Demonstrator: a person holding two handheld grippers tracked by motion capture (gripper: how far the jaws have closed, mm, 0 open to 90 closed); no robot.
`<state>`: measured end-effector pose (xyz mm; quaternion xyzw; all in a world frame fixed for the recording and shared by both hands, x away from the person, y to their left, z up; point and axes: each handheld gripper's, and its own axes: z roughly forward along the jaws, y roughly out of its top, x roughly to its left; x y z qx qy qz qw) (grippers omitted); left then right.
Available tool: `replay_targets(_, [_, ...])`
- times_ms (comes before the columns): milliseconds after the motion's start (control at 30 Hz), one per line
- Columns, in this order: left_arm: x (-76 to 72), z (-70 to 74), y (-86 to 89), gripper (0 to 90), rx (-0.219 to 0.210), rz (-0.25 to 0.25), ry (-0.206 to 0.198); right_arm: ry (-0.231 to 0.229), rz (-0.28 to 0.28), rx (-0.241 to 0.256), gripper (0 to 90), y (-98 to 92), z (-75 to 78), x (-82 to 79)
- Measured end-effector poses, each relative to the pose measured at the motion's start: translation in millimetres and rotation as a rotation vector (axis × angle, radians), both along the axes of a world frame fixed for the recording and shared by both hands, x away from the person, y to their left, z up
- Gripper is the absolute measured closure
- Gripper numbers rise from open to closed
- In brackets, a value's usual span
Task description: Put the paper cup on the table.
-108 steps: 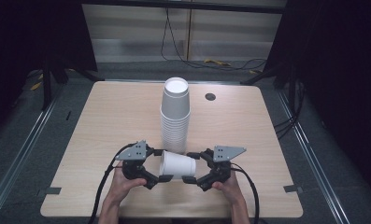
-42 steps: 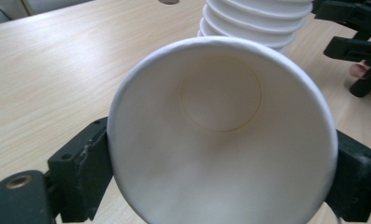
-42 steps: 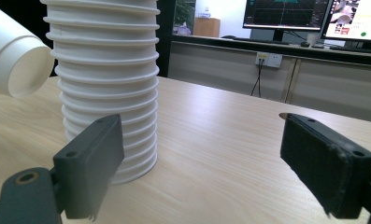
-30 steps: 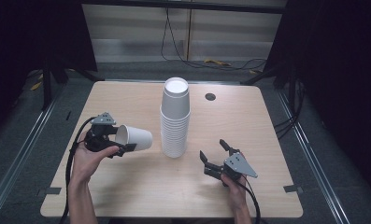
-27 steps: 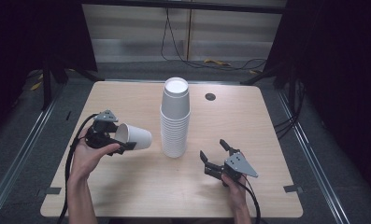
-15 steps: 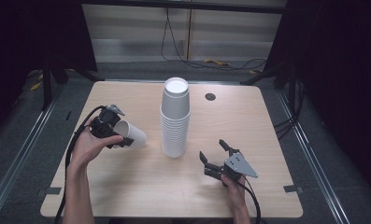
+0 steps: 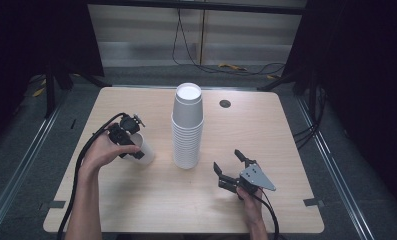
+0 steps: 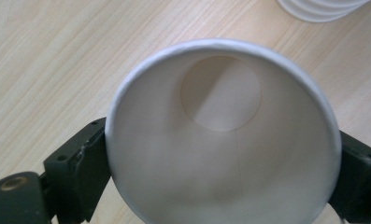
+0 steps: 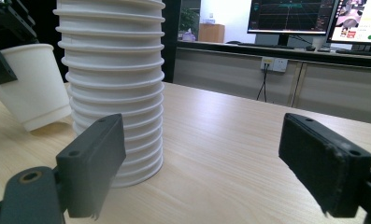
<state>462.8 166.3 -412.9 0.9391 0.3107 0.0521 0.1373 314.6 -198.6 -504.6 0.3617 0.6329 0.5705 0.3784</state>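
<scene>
on the pale wooden table with rounded corners (image 7: 136,210) a tall stack of white paper cups turned upside down (image 7: 187,125) stands near the middle, its ribbed rims showing close up in the right gripper view (image 9: 113,84). to the left of the stack, the left gripper (image 7: 128,142), held in the person's left hand (image 7: 103,152), pinches a single white paper cup (image 7: 141,150) across its rim, one black jaw on each side; in the left gripper view that single cup (image 8: 220,135) faces the camera mouth-first, its round bottom visible deep inside, with the table's grain beyond it and the edge of the stack at the upper right. in the right gripper view the held cup (image 9: 31,84) is tilted, its mouth up and leaning away from the stack, its base low over the table just beside the stack; whether it touches the wood cannot be told. the right gripper (image 7: 231,167), held in the right hand (image 7: 248,205) toward the near right of the table, has its jaws spread wide and empty, aimed at the foot of the stack, near it but apart. a small dark round hole (image 7: 225,103) sits in the tabletop beyond the stack, and black cables trail from both grippers toward the near edge
</scene>
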Motion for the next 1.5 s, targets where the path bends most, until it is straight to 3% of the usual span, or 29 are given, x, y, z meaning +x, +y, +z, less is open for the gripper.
replay_targets(133, [2.0,-0.2,-4.0,8.4,-0.004,0.002,-0.013,0.004,0.001,0.003,14.6,-0.2,0.0,0.1])
replay_targets(267, [3.0,-4.7,-6.6,6.8,-0.042,0.034,-0.043,0.004,-0.002,0.004,14.6,-0.2,0.0,0.0])
replay_targets(400, [3.1,-13.0,-8.9,5.8,-0.04,0.043,-0.054,0.004,-0.009,0.005,15.1,0.0,0.0,-0.1])
replay_targets(500, [2.8,-16.7,-9.3,5.7,-0.07,0.057,-0.076,0.005,-0.013,0.008,15.1,-0.3,0.0,0.0])
replay_targets(633, [3.8,-21.6,-7.9,6.3,-0.088,0.058,-0.074,0.004,-0.016,0.009,15.1,0.2,-0.1,-0.2])
replay_targets(667, [2.6,-22.8,-8.4,6.7,-0.102,0.081,-0.076,0.003,-0.017,0.008,15.1,0.3,-0.1,-0.2])
replay_targets(733, [1.7,-24.3,-6.9,6.8,-0.107,0.087,-0.105,0.005,-0.016,0.008,15.3,-0.2,0.0,0.1])
replay_targets(900, [0.0,-30.9,-1.9,7.5,-0.189,0.137,-0.14,0.004,-0.021,0.004,15.9,0.3,0.0,0.5])
replay_targets(1033, [-6.3,-35.1,2.5,7.5,-0.203,0.183,-0.218,0.007,-0.02,0.006,15.9,-0.1,0.1,0.6])
replay_targets(1133, [-11.2,-39.8,7.3,7.7,-0.259,0.209,-0.262,0.007,-0.021,0.006,15.9,0.0,0.1,0.4])
replay_targets(1233, [-14.9,-42.4,13.1,7.6,-0.289,0.214,-0.285,0.007,-0.02,0.006,15.9,-0.1,0.1,0.6])
replay_targets(1333, [-18.0,-47.7,16.5,8.2,-0.333,0.219,-0.28,0.007,-0.02,0.007,15.9,-0.3,0.1,0.7])
replay_targets(1500, [-24.0,-58.3,20.0,13.9,-0.391,0.249,-0.3,0.009,-0.023,0.009,15.7,-0.3,0.1,0.6])
